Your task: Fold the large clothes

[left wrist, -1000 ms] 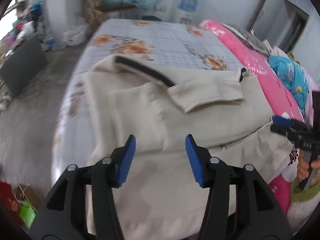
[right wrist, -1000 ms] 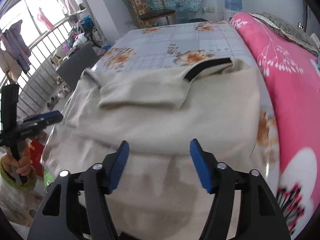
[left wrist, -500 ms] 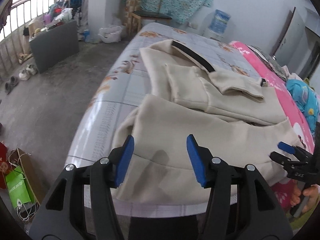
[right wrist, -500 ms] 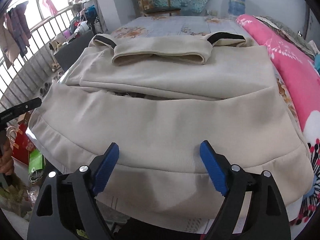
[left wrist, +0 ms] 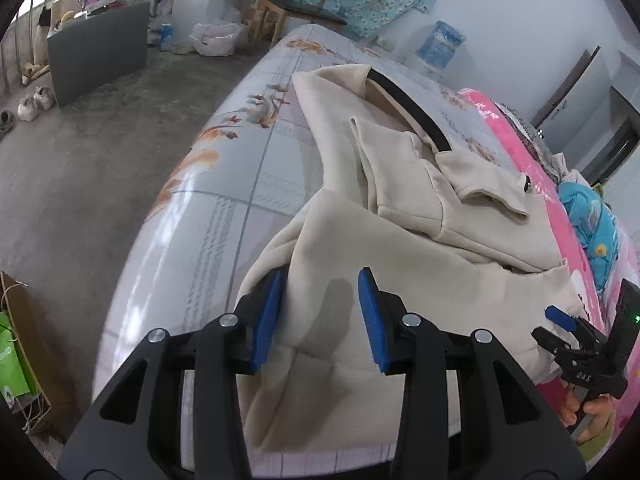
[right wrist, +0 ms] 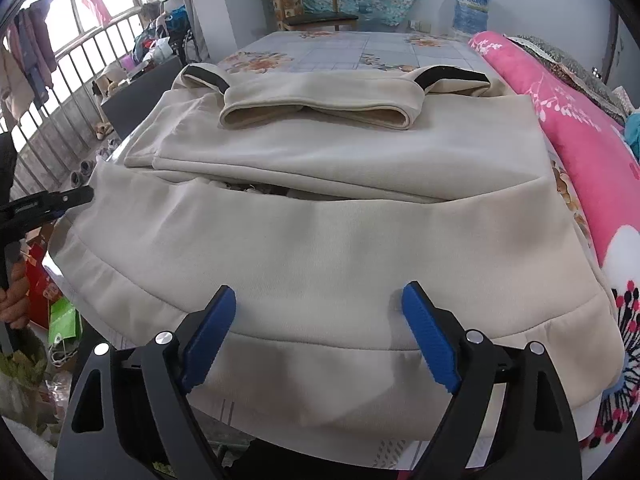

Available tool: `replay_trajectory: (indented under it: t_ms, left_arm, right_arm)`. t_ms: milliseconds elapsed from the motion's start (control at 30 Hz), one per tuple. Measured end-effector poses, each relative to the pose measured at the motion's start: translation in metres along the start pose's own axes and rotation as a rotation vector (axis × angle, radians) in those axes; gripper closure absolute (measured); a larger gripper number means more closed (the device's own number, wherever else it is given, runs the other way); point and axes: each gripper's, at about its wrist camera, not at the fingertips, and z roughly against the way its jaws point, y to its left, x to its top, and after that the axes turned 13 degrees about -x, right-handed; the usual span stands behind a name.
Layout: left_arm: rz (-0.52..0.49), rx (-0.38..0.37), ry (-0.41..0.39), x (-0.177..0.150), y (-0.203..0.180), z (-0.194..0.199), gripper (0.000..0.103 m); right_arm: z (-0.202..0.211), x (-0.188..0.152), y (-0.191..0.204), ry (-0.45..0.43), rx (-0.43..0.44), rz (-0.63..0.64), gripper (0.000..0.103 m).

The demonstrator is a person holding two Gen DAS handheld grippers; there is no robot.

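Observation:
A cream hooded sweatshirt (left wrist: 460, 280) (right wrist: 320, 168) lies flat on the bed, both sleeves folded across its chest and the black-lined hood at the far end. My left gripper (left wrist: 321, 273) sits low at the hem's left corner. Its jaws are closing, and a bunched ridge of the cream fabric lies between the blue pads without being squeezed tight. The right wrist view shows this left gripper (right wrist: 60, 200) at the garment's left edge. My right gripper (right wrist: 319, 287) hovers over the middle of the hem, jaws opening wide, gripping nothing. In the left wrist view, the right gripper (left wrist: 548, 324) is beside the hem's right corner.
The bed has a grey floral sheet (left wrist: 248, 184) with a rolled pink quilt (right wrist: 572, 120) along its right side. Bare concrete floor (left wrist: 80, 168) lies to the left, with a green bag (left wrist: 12, 360) and a grey board (left wrist: 96, 48). A wooden chair (right wrist: 316, 8) stands beyond the bed.
Both grippers drew back from over the folded sleeves and sank to the hem. The left went to its left corner and its jaws narrowed around fabric. The right jaws widened.

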Motion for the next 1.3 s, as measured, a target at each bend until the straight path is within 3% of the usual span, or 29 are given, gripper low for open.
replay_trajectory:
  t_ms: [67,167,233,367,433,533,633,700,800,833,1133,1300]
  left_arm:
    - [-0.006,-0.022,0.003,0.003,-0.003,-0.001,0.066]
    - [-0.027,-0.134,-0.023,0.002,-0.011,0.004,0.066]
    - [-0.066,-0.152,-0.027,0.000,-0.019,0.003,0.064]
    - [-0.075,-0.035,-0.003,0.001,-0.019,-0.013,0.062]
    - [-0.066,0.010,0.001,0.004,-0.018,-0.018,0.066]
    - [-0.072,0.009,-0.006,0.006,-0.022,-0.018,0.068]
    - [-0.141,-0.024,-0.029,0.002,-0.037,-0.009,0.068]
    - [-0.206,0.038,-0.017,-0.003,-0.049,-0.012,0.068]
    - [-0.268,0.210,0.034,-0.008,-0.057,-0.027,0.068]
    - [-0.276,0.234,0.043,-0.009,-0.057,-0.029,0.068]
    - [-0.315,0.334,0.037,-0.014,-0.066,-0.033,0.068]
    - [-0.319,0.359,0.034,-0.014,-0.068,-0.036,0.068]
  right_arm:
    - [-0.001,0.001,0.000,0.003,-0.002,0.001,0.020]
    - [0.000,0.000,-0.001,0.003,-0.001,-0.001,0.019]
    - [0.000,0.000,0.000,0.000,-0.003,0.000,0.019]
    - [-0.001,-0.001,0.000,-0.002,-0.005,0.002,0.019]
    - [-0.001,-0.001,0.001,-0.002,-0.002,0.000,0.019]
    - [-0.001,-0.001,0.000,-0.002,-0.003,0.000,0.019]
    - [-0.001,-0.001,0.000,-0.006,-0.002,-0.001,0.019]
    - [0.000,-0.002,-0.001,-0.009,-0.001,-0.001,0.019]
    - [0.000,-0.002,-0.001,-0.014,0.001,-0.003,0.019]
    - [0.000,-0.002,-0.001,-0.014,0.002,-0.005,0.019]
    - [0.019,-0.010,-0.032,-0.032,-0.026,-0.083,0.020]
    - [0.038,-0.015,-0.082,-0.089,-0.111,-0.176,0.033]
